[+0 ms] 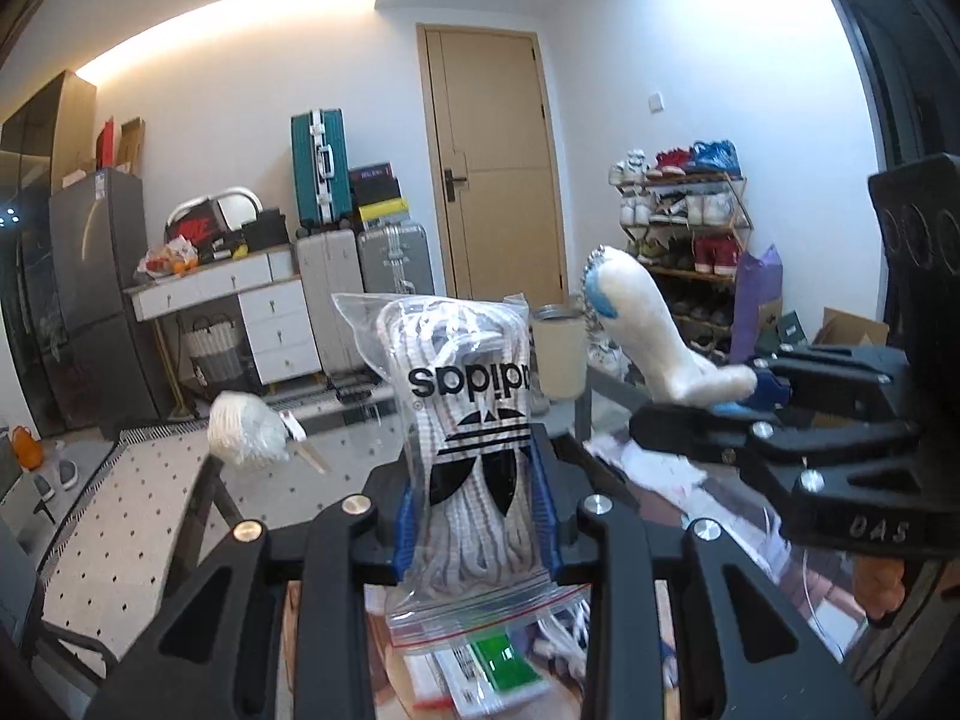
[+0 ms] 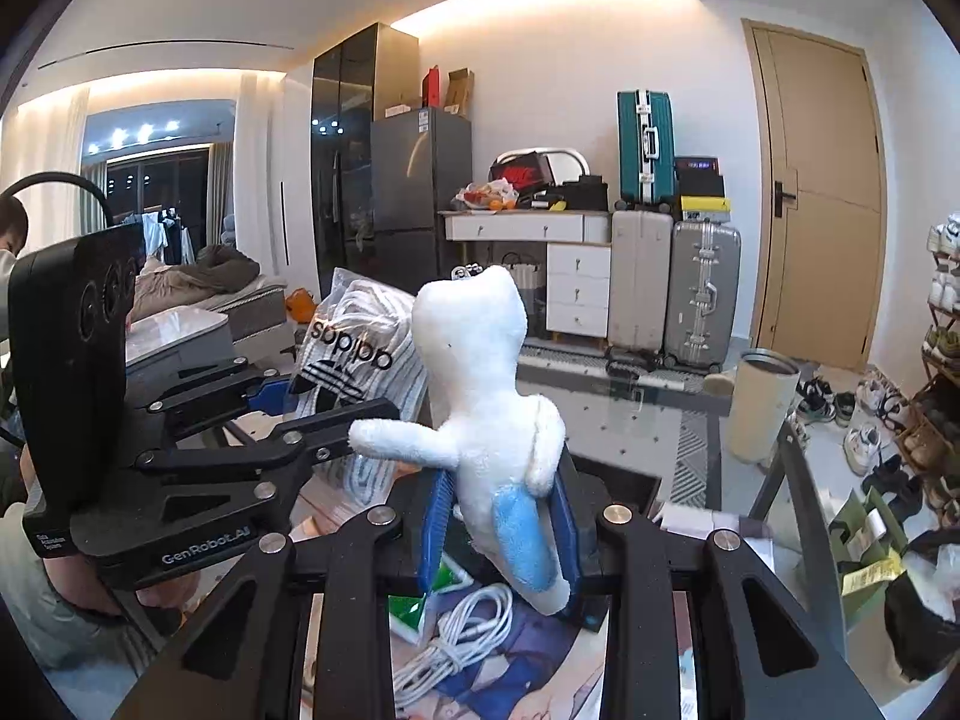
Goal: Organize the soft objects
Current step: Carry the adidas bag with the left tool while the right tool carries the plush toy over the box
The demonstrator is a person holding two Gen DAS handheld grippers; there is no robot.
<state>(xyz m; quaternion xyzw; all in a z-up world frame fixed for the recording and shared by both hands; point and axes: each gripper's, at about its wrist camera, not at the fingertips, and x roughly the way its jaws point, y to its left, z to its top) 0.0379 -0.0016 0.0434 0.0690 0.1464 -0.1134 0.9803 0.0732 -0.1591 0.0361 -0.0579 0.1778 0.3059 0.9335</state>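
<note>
Plush toy (image 2: 498, 420) and bagged laces (image 1: 468, 420), both lifted over the table clutter.

Toy clamped upright in right gripper (image 2: 501, 525), centre frame; bag upright, clamped in left gripper (image 1: 477, 531), left of toy.

Background clutter around the wooden door (image 1: 493, 162) — teal suitcase (image 1: 320, 165) left of it (stacked on silver ones), shoe rack (image 1: 690, 222) right, beige cup (image 1: 559, 354) in front.
</note>
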